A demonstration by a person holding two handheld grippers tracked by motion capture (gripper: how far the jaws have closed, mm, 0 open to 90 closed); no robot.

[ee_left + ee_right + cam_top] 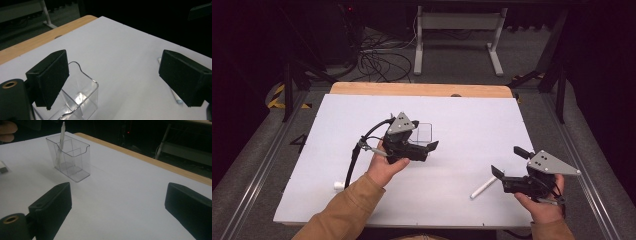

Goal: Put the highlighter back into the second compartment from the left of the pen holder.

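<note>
Clear plastic holder (424,133) half-hidden by left gripper (428,151) | both jaws wide open, empty

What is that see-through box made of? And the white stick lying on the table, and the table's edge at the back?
The box looks like clear, glossy hard plastic: you see the table through its walls, and its rim catches light. The white stick is probably smooth plastic, perhaps a pen, though it is too small to be sure. The back edge of the table looks like light wood, tan and matte, under a pale sheet.
</note>
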